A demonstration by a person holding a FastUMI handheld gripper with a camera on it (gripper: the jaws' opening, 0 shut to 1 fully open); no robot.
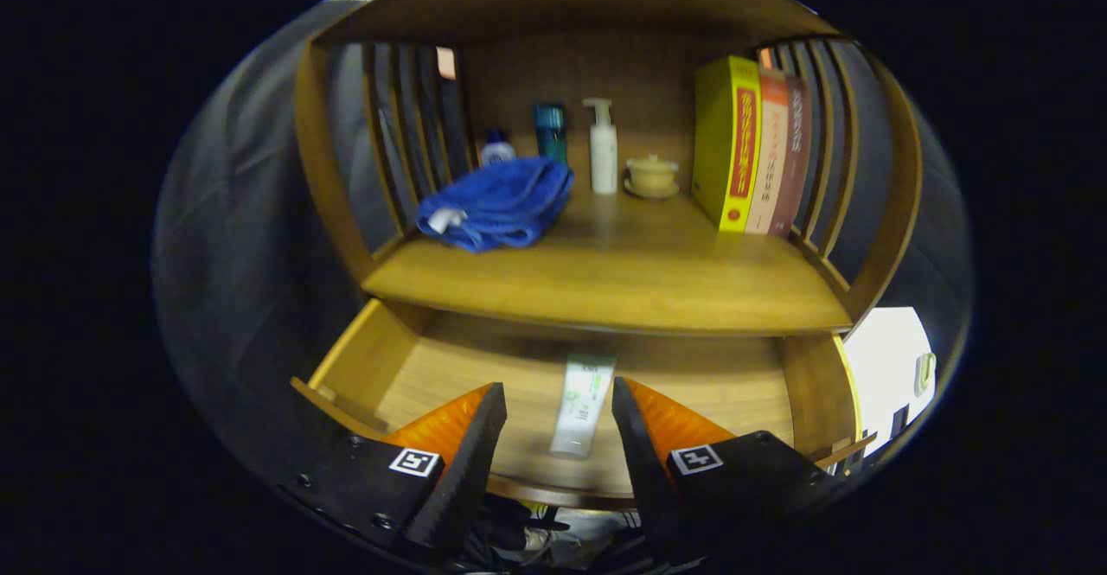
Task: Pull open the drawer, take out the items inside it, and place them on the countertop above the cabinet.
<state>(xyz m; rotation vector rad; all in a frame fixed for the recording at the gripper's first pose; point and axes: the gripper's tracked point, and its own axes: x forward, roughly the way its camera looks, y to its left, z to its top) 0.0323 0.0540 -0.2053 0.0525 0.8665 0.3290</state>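
Shadow under the countertop (605, 285) hides the drawer's (363, 359) back (tube's (581, 406) top included), while the gripper (558, 411) hovers wide open, fingers flanking the tube, untouched.

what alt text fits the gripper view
Open gripper poised over a white tube lying in the pulled-out wooden drawer. On the countertop above: blue towel, pump bottle, books.

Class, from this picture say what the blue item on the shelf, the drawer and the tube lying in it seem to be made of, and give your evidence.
Blue towel: soft terry cloth, fuzzy and folded. Drawer: wood or wood veneer, visible grain, smooth satin finish. Tube: probably plastic, smooth printed surface with a flat crimped end. The open gripper has its fingers on either side of the tube, not touching it.
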